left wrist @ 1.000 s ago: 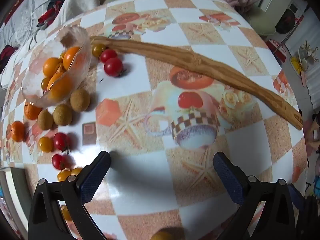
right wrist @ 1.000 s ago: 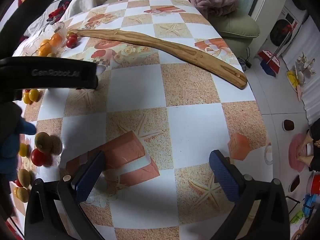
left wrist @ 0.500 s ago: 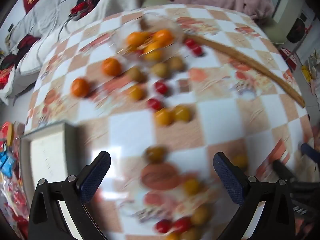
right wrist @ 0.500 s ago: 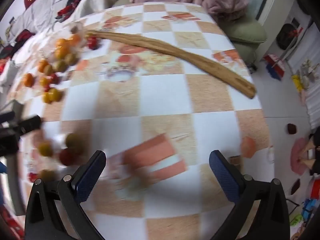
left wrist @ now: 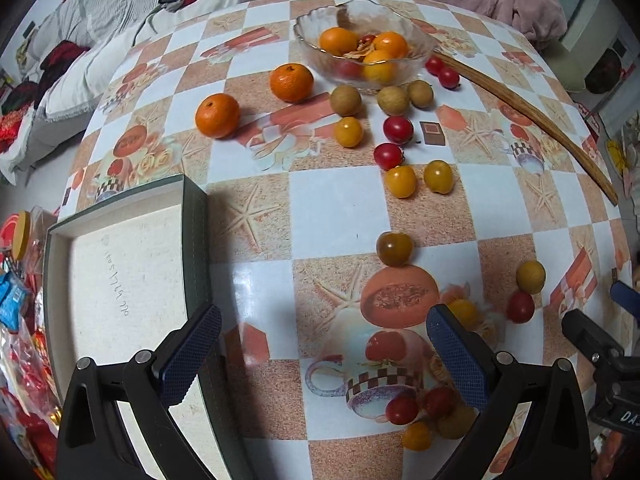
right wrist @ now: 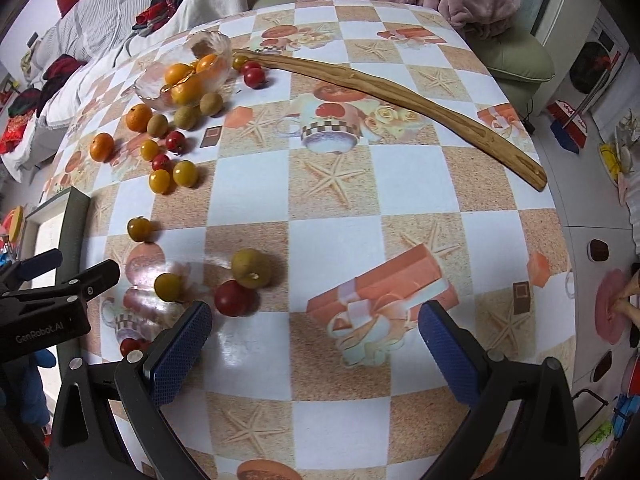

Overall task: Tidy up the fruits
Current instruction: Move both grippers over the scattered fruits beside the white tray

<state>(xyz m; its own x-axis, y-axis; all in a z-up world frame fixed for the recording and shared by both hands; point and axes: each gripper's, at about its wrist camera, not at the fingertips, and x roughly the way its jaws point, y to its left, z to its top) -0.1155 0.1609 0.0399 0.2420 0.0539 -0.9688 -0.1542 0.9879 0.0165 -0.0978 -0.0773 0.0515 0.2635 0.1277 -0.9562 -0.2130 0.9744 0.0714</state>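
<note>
Left gripper (left wrist: 324, 350) and right gripper (right wrist: 316, 342): jaws wide apart, empty, above scattered fruit. Only in left view: whole shallow box (left wrist: 120, 264). Only in right view: full wooden stick (right wrist: 384, 94).

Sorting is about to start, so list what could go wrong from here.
1. Loose round fruit may roll: the longan and red tomato touch, so grabbing one could nudge the other.
2. The bowl is glass; a claw bumping it might tip or chip it.
3. The left claw and right claw work close together and could collide.
</note>
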